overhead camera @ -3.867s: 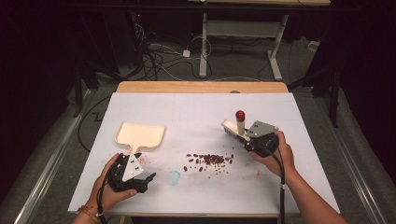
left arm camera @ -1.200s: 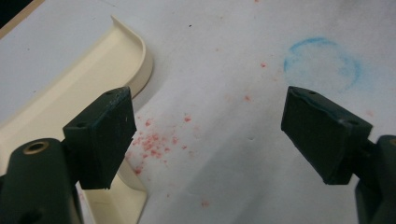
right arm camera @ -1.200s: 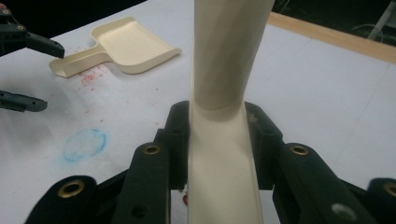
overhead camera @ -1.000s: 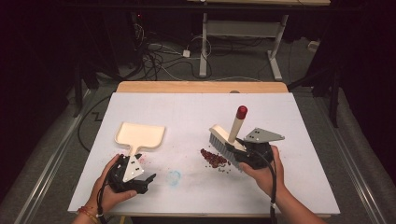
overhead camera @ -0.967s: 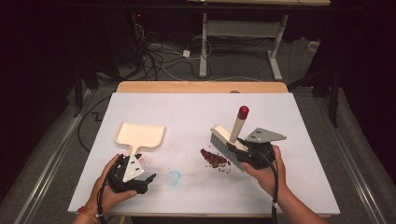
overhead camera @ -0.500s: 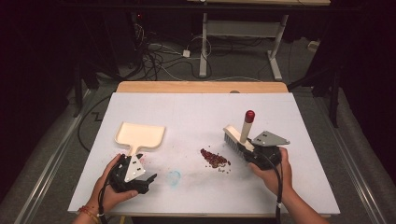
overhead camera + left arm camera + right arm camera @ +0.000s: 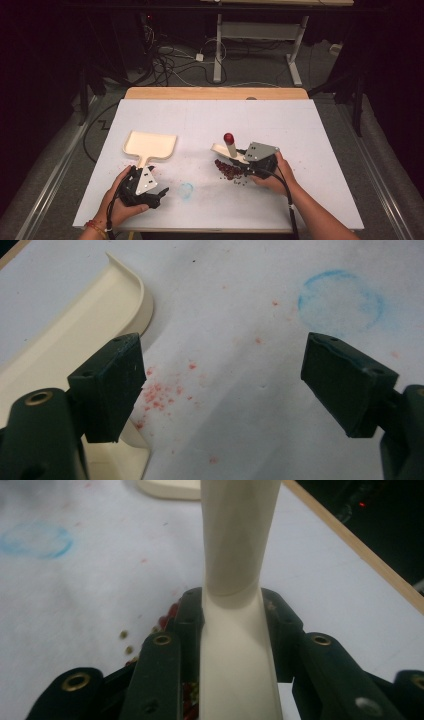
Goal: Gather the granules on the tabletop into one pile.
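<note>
A cream dustpan lies flat at the left of the white table. Just below its handle, my left gripper rests with its jaws wide open and nothing between them; in its own view the dustpan's edge is at the left. My right gripper is shut on a cream brush with a red-tipped handle, the grip plain in its own view on the brush's back. The bristles sit low at a pile of small red bits.
A faint blue ring is drawn on the table between the two grippers, also the blue ring ahead of the left jaws. Red specks dot the surface by the dustpan. The table's wooden far edge borders a dark floor with cables.
The right gripper swung the brush up and to the right, then brought it down and leftward to the red pile. The scattered bits are now gathered tighter. The left gripper stayed put.
</note>
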